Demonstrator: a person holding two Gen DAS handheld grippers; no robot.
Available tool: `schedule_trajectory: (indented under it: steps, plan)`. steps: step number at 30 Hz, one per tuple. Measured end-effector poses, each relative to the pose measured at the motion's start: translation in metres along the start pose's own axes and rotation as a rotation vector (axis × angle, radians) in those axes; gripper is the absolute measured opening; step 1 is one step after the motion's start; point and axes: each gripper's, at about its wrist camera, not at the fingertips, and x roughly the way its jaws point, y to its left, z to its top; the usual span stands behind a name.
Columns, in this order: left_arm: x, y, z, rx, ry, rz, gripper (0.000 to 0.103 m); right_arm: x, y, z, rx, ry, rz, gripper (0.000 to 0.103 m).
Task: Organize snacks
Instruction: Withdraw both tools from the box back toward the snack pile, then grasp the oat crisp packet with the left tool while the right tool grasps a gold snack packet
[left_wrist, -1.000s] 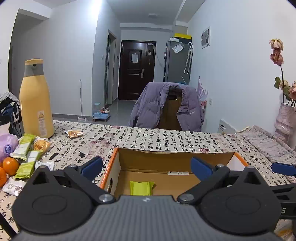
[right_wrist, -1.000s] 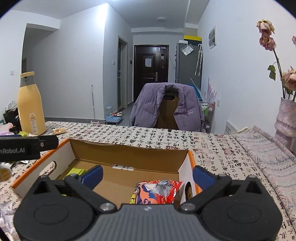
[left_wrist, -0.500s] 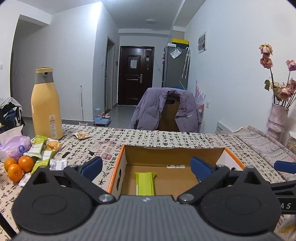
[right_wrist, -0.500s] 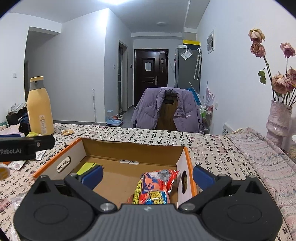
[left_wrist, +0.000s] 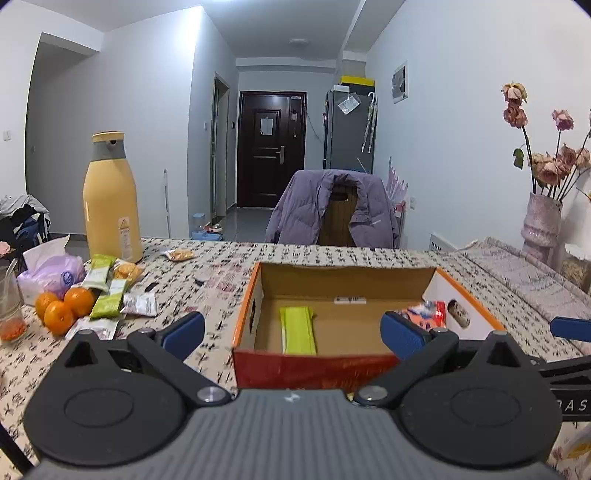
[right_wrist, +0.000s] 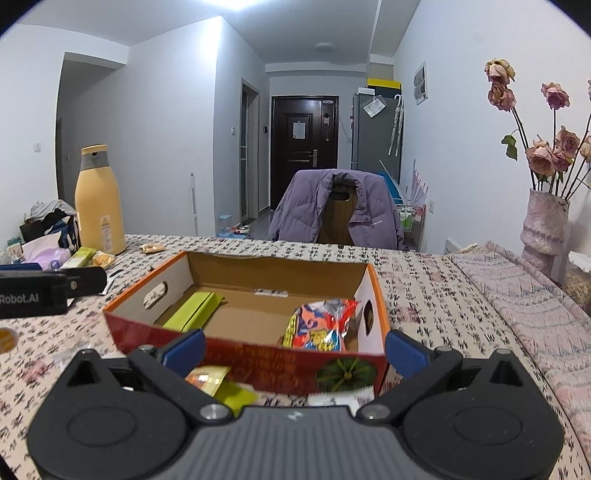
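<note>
1. The open cardboard box with orange edges and a red front (right_wrist: 243, 350) sits on the table with the black-and-white printed cloth (right_wrist: 424, 295). It is right in front of both claws.
2. Two snacks are already in the box. A flat green snack bar (left_wrist: 297, 330) lies on the box floor at the left. A shiny red and yellow snack bag (right_wrist: 321, 325) leans in the right corner.
3. More snacks wait outside. A pile of green bars and small packets (left_wrist: 110, 295) lies on the cloth, well to the left of the box, beside three round oranges (left_wrist: 61, 308).
4. Some small wrapped packets (right_wrist: 218, 384) also lie just in front of the box, under the right claw. They are partly hidden, so I cannot say just what they are.
5. The left gripper (left_wrist: 291, 332) has its blue fingers spread wide and holds nothing.
6. The right gripper (right_wrist: 293, 349) is also spread wide and empty.
7. I think the job has started but is far from done. Most snacks still need to go in the box.
8. A tall yellow bottle with a grey collar (left_wrist: 110, 195) stands behind the pile.
</note>
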Motion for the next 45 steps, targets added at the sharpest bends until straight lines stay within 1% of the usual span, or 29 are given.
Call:
schedule_trajectory:
  steps: [10, 16, 23, 26, 31, 35, 39, 41, 42, 43, 44, 45]
  plan:
    - [-0.027, 0.012, -0.038, -0.012, 0.032, -0.031, 0.103, -0.028, 0.008, -0.033, -0.007, 0.031, -0.006, 0.103]
    - [-0.039, 0.018, -0.058, 0.008, 0.042, -0.051, 0.103, -0.044, 0.015, -0.052, -0.031, 0.052, -0.012, 0.103]
    - [-0.053, 0.028, -0.074, 0.001, 0.054, -0.067, 0.103, -0.059, 0.024, -0.079, -0.033, 0.096, -0.009, 0.103]
    - [-0.057, 0.03, -0.082, -0.005, 0.07, -0.074, 0.103, -0.064, 0.03, -0.092, -0.029, 0.11, -0.008, 0.103]
    - [-0.06, 0.027, -0.098, 0.003, 0.108, -0.095, 0.103, -0.071, 0.042, -0.113, -0.02, 0.107, -0.002, 0.102]
    - [-0.062, 0.026, -0.108, 0.008, 0.128, -0.102, 0.103, -0.074, 0.047, -0.117, -0.032, 0.1, 0.002, 0.09]
    - [-0.065, 0.029, -0.113, 0.001, 0.135, -0.098, 0.103, -0.071, 0.051, -0.124, -0.034, 0.124, 0.028, 0.079]
    - [-0.066, 0.029, -0.115, -0.001, 0.137, -0.095, 0.103, -0.069, 0.052, -0.127, -0.033, 0.139, 0.037, 0.065]
    - [-0.066, 0.029, -0.115, -0.001, 0.138, -0.094, 0.103, -0.068, 0.052, -0.128, -0.032, 0.144, 0.041, 0.062]
    - [-0.067, 0.029, -0.116, -0.002, 0.138, -0.093, 0.103, -0.068, 0.052, -0.129, -0.031, 0.146, 0.046, 0.053]
    - [-0.067, 0.03, -0.116, -0.002, 0.139, -0.091, 0.103, -0.069, 0.051, -0.129, -0.028, 0.143, 0.057, 0.048]
    - [-0.067, 0.029, -0.116, -0.002, 0.139, -0.09, 0.103, -0.07, 0.05, -0.13, -0.027, 0.14, 0.061, 0.048]
